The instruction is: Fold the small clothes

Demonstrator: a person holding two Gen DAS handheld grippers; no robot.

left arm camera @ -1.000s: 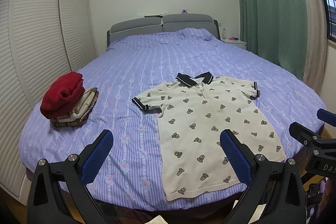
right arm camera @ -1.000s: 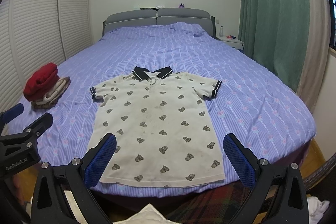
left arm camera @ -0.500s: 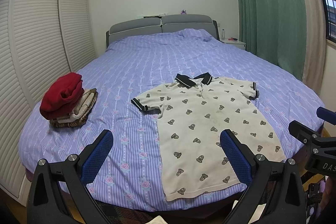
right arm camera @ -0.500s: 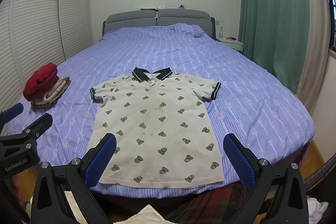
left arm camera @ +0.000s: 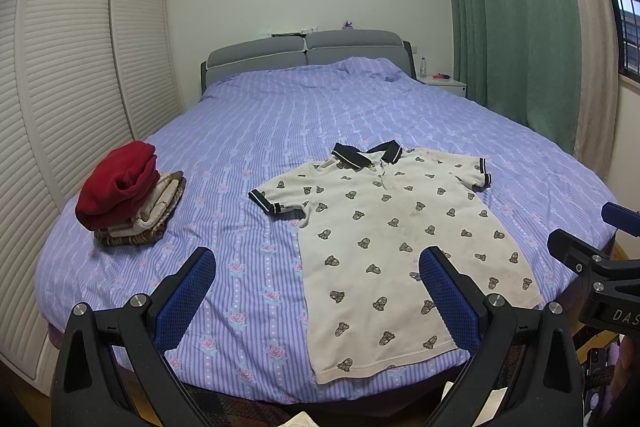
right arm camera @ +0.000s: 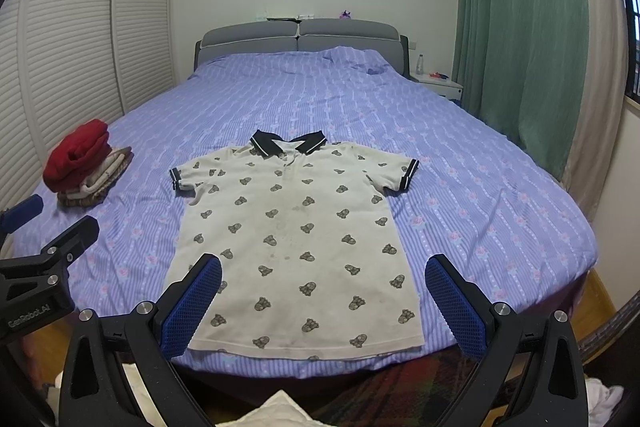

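Clearly the polo shirt [right arm camera: 296, 227] lies spread flat, front up, hem along the bed's [right arm camera: 480, 187] near edge, ready for folding. Left hand-held gripper [left arm camera: 316, 291] and right hand-held gripper [right arm camera: 324, 299] hover off that edge, jaws wide, empty. Folded clothes [left arm camera: 128, 195] sit near the bed's left edge.

Polo shirt [right arm camera: 296, 227]: matt knit cloth, lightly stained mid-chest. Bed [right arm camera: 460, 155] sheet: smooth striped cotton-like cloth. Left of the shirt, red fleece [left arm camera: 116, 183], fuzzy. Right gripper [right arm camera: 324, 299]: matt black plastic, blue mesh-textured pads, shiny metal screws.
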